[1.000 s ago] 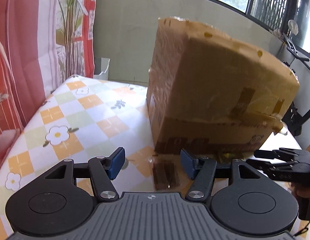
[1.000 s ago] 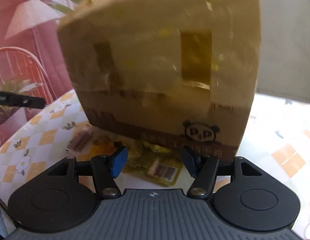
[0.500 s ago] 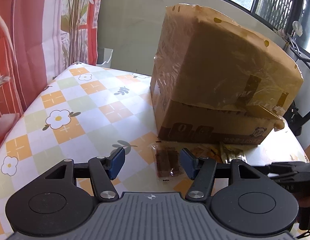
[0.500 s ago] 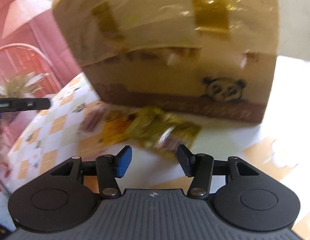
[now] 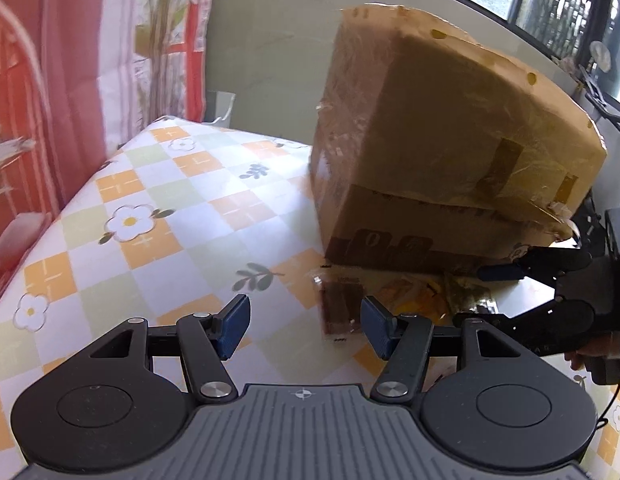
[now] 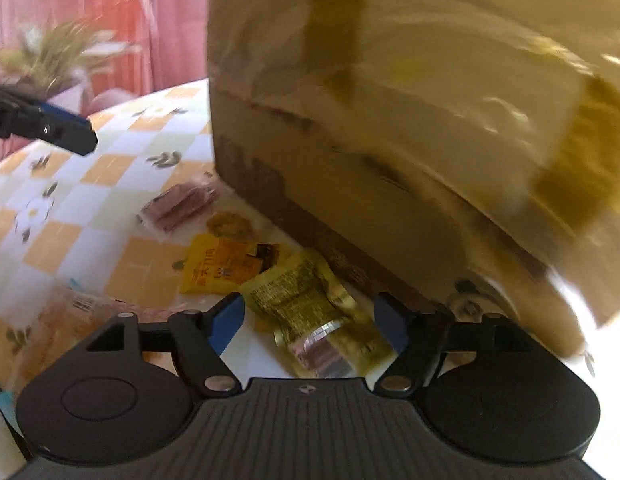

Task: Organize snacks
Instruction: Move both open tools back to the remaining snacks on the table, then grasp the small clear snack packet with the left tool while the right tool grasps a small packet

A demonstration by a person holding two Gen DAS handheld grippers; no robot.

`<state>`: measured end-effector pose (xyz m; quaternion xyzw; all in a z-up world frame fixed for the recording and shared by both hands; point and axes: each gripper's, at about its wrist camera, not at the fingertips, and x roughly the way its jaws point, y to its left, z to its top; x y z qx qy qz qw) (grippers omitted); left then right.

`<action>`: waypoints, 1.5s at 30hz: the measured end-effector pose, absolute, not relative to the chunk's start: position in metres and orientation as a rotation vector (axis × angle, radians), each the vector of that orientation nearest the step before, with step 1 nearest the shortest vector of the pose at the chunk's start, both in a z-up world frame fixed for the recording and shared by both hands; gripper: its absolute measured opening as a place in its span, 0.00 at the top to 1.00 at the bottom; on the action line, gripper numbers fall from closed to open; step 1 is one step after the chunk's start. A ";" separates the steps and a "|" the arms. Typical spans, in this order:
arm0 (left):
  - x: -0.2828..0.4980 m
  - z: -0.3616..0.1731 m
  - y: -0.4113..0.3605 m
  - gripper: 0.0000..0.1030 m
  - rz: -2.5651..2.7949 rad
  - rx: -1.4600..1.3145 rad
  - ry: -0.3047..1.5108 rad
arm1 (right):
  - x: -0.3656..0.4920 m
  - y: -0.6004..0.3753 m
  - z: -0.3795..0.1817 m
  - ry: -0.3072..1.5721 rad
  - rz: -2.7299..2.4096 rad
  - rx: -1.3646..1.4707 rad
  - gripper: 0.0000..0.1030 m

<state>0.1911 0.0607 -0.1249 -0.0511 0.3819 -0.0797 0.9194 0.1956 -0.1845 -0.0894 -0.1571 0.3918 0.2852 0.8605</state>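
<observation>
Worktop [image 5: 157,184]: round-edged, under a glossy oilcloth of orange and pale-green checks with daisies; red-and-white curtain [image 5: 69,80] to one side, windows behind.

Cardboard box [image 5: 438,152]: large, taped, standing on the worktop.

Snacks: small packets scattered along the box's near foot. Green-gold foil packet [image 6: 310,312] lies between the open jaws of the right tongs [image 6: 307,322], not pinched; the jaws have just been opening. Yellow packet [image 6: 221,268] just beside it. Clear brown packet [image 6: 177,206] further along, ahead of the left tongs [image 5: 305,326], which stand parted and empty.

Handling, by judgement: packets light, soft, crinkly, likely slippery on the oilcloth. Take each by a flat sealed edge; squeezing the middle may crush the contents.
</observation>
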 end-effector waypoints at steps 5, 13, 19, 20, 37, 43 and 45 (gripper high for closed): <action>0.190 -0.128 0.066 0.39 -0.126 -0.116 0.799 | 0.208 -0.190 -0.102 0.879 0.644 -0.205 0.16; 0.191 -0.129 0.051 0.41 -0.166 -0.103 0.798 | 0.185 -0.195 -0.096 0.917 0.528 -0.122 0.15; 0.187 -0.130 0.045 0.41 -0.181 -0.102 0.797 | 0.172 -0.204 -0.087 0.972 0.496 -0.005 0.17; 0.187 -0.131 0.045 0.41 -0.182 -0.103 0.797 | 0.172 -0.204 -0.086 0.969 0.492 -0.019 0.22; 0.183 -0.135 0.045 0.41 -0.177 -0.131 0.808 | 0.191 -0.176 -0.100 0.853 0.423 -0.206 0.42; 0.183 -0.136 0.048 0.41 -0.170 -0.134 0.810 | 0.183 -0.179 -0.093 0.807 0.435 -0.206 0.73; 0.184 -0.137 0.048 0.41 -0.166 -0.134 0.816 | 0.174 -0.182 -0.088 0.779 0.428 -0.203 0.78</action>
